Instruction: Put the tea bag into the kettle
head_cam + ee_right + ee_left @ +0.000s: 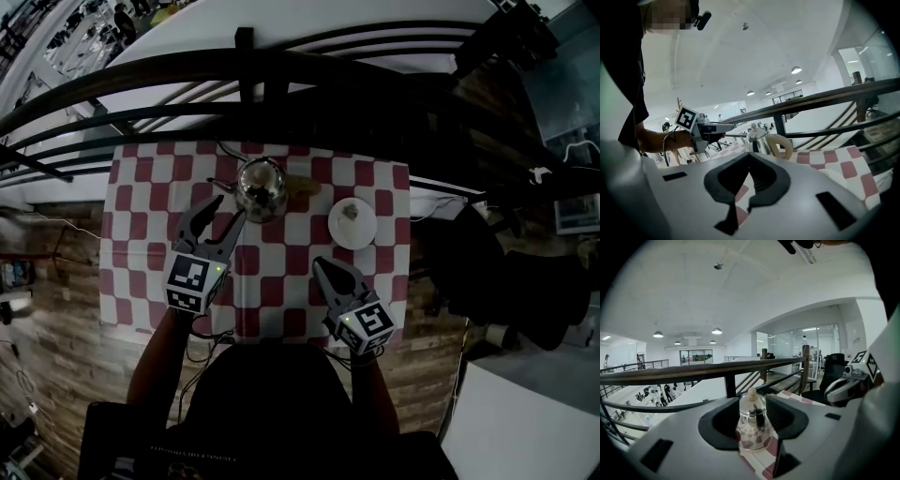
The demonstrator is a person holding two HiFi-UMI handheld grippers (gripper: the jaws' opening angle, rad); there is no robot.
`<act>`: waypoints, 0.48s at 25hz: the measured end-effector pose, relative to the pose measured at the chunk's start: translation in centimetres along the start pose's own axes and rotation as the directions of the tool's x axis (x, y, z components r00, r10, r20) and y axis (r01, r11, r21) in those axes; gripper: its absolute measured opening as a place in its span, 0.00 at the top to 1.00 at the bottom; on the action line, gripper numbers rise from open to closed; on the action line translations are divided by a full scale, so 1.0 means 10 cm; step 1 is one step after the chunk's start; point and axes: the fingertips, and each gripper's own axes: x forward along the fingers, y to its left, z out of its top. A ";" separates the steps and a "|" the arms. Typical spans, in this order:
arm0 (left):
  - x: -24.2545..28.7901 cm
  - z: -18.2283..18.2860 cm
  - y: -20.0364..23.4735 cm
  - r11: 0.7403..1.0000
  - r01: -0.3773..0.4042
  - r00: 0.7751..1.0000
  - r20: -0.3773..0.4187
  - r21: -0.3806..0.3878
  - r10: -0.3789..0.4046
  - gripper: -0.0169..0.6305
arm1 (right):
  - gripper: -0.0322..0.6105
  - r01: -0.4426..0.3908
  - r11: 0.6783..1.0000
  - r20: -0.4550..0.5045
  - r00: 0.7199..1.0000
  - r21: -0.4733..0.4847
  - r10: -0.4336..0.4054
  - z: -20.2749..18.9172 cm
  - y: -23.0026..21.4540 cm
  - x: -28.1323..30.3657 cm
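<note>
**The tea bag (351,213) lies nearer the right gripper (318,263)**

What appears to be the bag, a small pale lump, rests on the white saucer (367,235), just ahead and slightly right of the right gripper; that gripper is clenched on nothing; the left gripper (231,208) stands released, jaws spread just short of the lidded kettle (261,187) on the checked cloth (141,234); the kettle lies left of the saucer.

Kettle (261,187): shiny metal, rounded body, cream knob on lid, cream handle at right. Lid on. Upright, far middle of red-white checked cloth (141,234).
</note>
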 end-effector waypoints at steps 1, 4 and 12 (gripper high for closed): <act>-0.07 -0.02 0.00 1.000 -0.004 1.000 0.000 -0.004 0.004 0.71 | 0.93 0.000 1.000 0.004 1.000 -0.002 0.000 0.01 0.02 -0.02; -0.27 -0.10 0.01 1.000 -0.022 1.000 0.000 -0.005 0.022 0.77 | 0.93 0.004 1.000 0.021 1.000 -0.007 -0.004 0.04 0.07 -0.08; -0.76 -0.21 -0.06 1.000 -0.031 0.999 0.005 0.003 0.031 0.97 | 0.93 0.003 1.000 0.049 0.999 -0.031 -0.002 0.09 0.31 -0.22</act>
